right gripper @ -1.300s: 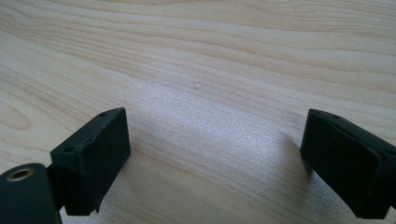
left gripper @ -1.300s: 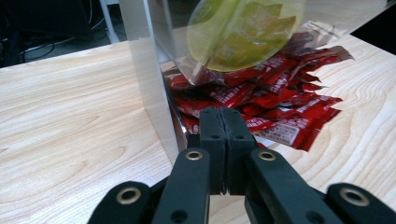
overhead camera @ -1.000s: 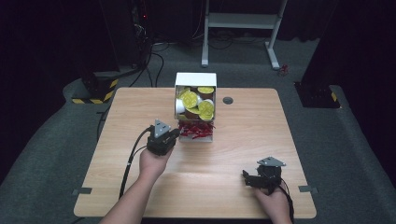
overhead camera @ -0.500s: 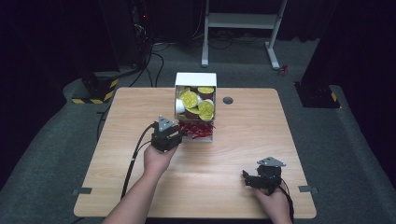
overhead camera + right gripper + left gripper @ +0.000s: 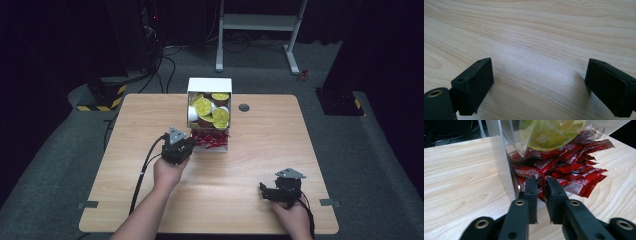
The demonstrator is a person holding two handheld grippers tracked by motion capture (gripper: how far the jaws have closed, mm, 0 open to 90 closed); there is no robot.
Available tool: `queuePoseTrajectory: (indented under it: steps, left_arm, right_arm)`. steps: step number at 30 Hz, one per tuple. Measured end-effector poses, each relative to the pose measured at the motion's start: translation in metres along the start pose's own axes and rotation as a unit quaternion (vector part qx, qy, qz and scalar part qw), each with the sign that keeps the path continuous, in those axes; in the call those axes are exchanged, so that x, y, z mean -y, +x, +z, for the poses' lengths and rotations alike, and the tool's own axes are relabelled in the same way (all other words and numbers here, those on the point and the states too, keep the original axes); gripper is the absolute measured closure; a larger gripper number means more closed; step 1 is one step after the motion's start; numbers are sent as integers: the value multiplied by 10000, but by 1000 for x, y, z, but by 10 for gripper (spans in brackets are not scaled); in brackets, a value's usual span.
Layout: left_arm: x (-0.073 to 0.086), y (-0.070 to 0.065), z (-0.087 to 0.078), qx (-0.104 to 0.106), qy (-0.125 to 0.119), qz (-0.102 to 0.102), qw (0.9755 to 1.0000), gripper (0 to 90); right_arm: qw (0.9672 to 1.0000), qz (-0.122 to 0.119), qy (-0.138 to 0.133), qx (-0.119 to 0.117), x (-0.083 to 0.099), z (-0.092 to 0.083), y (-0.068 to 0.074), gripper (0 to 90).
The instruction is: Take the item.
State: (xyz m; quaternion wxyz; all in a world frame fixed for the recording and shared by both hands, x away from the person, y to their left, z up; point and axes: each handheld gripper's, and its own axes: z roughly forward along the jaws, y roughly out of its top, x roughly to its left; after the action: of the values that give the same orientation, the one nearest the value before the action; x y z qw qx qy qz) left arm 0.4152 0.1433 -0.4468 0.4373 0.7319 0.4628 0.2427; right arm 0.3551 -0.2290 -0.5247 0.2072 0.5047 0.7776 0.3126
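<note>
A white box stands at the table's far middle, with yellow-lidded cups in its upper part and red packets spilling from its open bottom. My left gripper reaches into that bottom opening from the left. In the left gripper view its jaws have just been closing and my left gripper stands almost shut, pinching the edge of a red packet under a big yellow lid. My right gripper rests open near the front right, and in its own view my right gripper holds nothing above bare wood.
The wooden table has a small dark grommet right of the box. A cable trails from the left gripper toward the front left edge. Beyond the table are a dark floor, a white desk frame and cables.
My left gripper has edged slightly closer to the box's lower opening. The right gripper has kept still.
</note>
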Motion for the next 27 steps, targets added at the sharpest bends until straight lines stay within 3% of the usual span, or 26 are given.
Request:
queuePoseTrajectory:
  steps: [8,27]
  left_arm:
    - [2,2,-4,25,-24,28,10000,870]
    - [6,-1,-29,227,-297,30,9993,874]
  right_arm:
    - [10000,1,0,0,0,0,0,82]
    - [10000,-1,0,1,0,0,0,82]
